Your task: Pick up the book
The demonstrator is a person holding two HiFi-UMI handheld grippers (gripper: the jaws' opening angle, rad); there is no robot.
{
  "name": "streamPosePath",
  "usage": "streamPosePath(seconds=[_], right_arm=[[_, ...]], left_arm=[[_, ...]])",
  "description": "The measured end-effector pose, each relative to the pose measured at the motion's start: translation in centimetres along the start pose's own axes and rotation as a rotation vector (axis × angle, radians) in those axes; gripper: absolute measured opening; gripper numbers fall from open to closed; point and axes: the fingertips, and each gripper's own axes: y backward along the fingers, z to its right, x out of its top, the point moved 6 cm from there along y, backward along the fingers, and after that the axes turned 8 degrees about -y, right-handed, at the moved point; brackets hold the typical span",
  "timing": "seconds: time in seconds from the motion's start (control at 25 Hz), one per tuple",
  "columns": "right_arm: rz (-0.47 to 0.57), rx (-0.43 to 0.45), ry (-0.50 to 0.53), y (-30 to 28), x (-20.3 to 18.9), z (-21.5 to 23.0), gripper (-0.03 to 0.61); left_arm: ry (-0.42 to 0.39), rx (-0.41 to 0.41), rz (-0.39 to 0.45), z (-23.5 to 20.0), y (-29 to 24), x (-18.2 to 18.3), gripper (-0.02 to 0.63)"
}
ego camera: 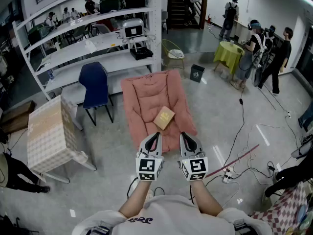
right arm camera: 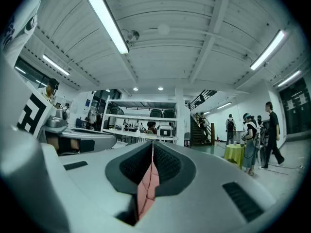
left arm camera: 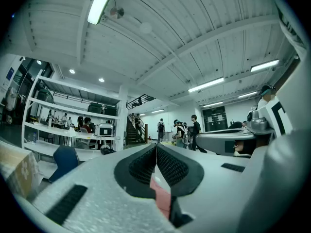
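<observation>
The tan book point(ego camera: 164, 117) lies askew on the pink floor cushion point(ego camera: 139, 99), its cover print too small to read. Near it, the left gripper point(ego camera: 155, 136) and right gripper point(ego camera: 185, 137) are held level, side by side, both clenched empty.

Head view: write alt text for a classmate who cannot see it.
A tan rectangular book lies on a pink quilted floor cushion, untouched. Just short of it, the person's grey left gripper and right gripper hover side by side, both shut and empty.
</observation>
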Motion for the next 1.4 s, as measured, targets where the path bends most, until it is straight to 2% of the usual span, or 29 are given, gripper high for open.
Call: streamPosePath(seconds=[0.16, 0.4, 0.76, 0.88, 1.16, 1.4], right_arm=[[-0.004, -0.014, -0.004, -1.0, 0.2, -0.7, 0.018], [0.000, -0.044, -0.071, -3.9, -1.0, -1.9, 0.020], [-0.074, -0.027, -0.059, -8.1, -3.5, -6.8, 0.020], [-0.118, -0.029, -0.054, -9.1, -5.0, -7.2, 0.020], [-0.196, -0.059, -0.114, -13.7, -9.0, -2.7, 0.021], [-0.276, -0.050, -0.193, -21.9, -14.6, 6.0, 0.021]], left_arm=[[0.009, -0.007, 0.003, -1.2, -0.1, 0.2, 0.017], [0.045, -0.015, 0.005, -4.8, -0.3, -1.1, 0.017], [0.123, -0.023, -0.022, -10.9, 0.4, -4.4, 0.017], [0.153, -0.041, -0.045, -11.9, -0.6, -6.1, 0.017], [0.182, -0.109, -0.123, -12.6, -6.4, -10.4, 0.017], [0.177, -0.124, -0.197, -14.3, -17.5, -15.8, 0.017]])
